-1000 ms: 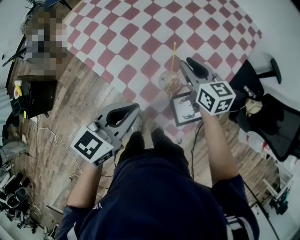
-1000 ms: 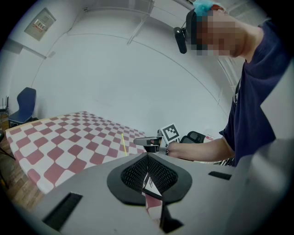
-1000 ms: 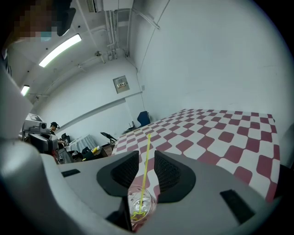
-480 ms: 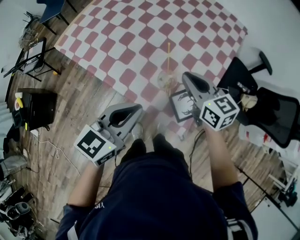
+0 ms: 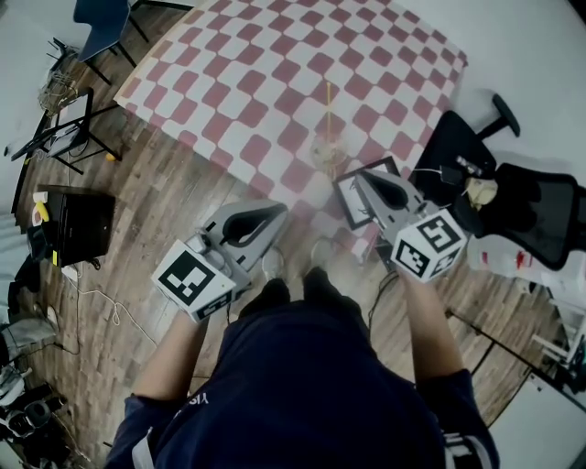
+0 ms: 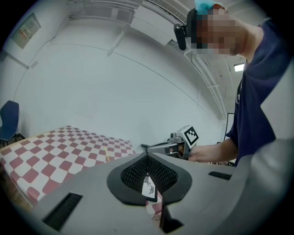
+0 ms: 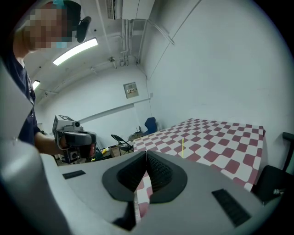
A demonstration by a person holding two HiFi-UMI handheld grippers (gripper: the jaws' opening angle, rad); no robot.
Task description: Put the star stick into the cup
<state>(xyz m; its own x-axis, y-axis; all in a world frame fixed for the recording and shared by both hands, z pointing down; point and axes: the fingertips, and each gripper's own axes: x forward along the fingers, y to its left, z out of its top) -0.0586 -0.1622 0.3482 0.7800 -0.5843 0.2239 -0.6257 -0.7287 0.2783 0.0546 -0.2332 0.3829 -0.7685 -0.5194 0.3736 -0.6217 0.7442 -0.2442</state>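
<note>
A thin yellow star stick [image 5: 329, 108] stands upright in a clear cup [image 5: 326, 152] on the red-and-white checkered mat [image 5: 275, 73]. My right gripper [image 5: 359, 175] hovers just near-right of the cup, clear of it; its jaws have just been closing and are shut with nothing between them. My left gripper [image 5: 282, 210] is shut and empty, over the wooden floor near-left of the cup. The stick [image 6: 106, 154] shows far off in the left gripper view, past the left gripper [image 6: 148, 157]. In the right gripper view the stick [image 7: 183, 148] rises beyond the right gripper [image 7: 146, 154]; the cup is hidden there.
A white-framed picture card [image 5: 350, 203] lies on the floor under my right gripper. A black office chair [image 5: 526, 215] stands at the right. A black box [image 5: 81, 218], a metal stand [image 5: 64, 119] and a blue chair [image 5: 103, 16] sit at the left. The person's feet [image 5: 293, 289] are below.
Both grippers have risen and drawn back from the cup, the right one farther. The right jaws went from open to shut. The stick stays standing in the cup.
</note>
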